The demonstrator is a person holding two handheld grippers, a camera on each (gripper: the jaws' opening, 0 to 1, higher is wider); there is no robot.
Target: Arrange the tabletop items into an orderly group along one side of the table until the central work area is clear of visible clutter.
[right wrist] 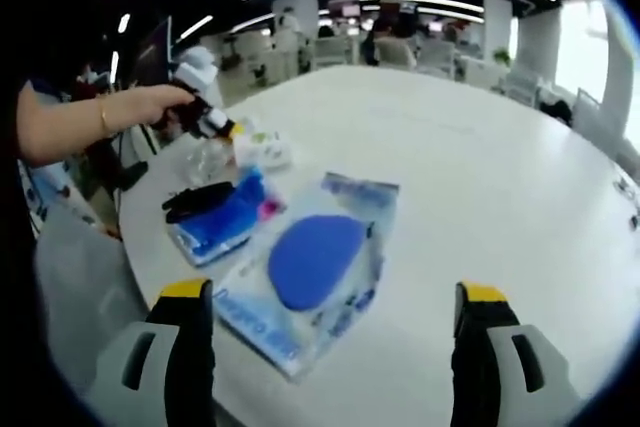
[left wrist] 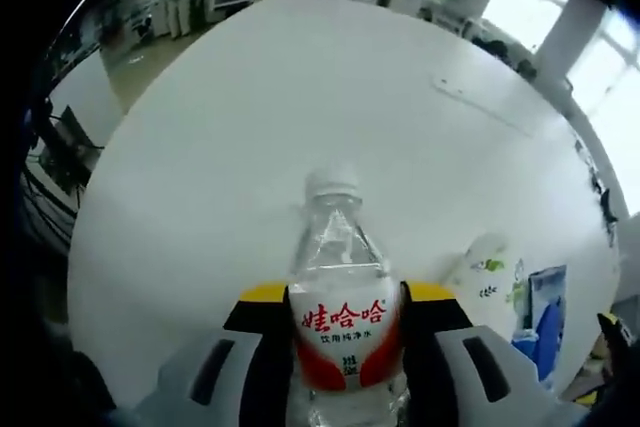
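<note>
the left gripper (left wrist: 345,332) has its jaws clamped on a water bottle (left wrist: 340,297), held near the table (left wrist: 250,147) edge beside other packets, so grouping looks partly done. the right gripper (right wrist: 335,312) hangs wide open and empty over a blue pouch (right wrist: 315,262) near that edge. white round tabletop, mostly bare centre; bright open office behind.
</note>
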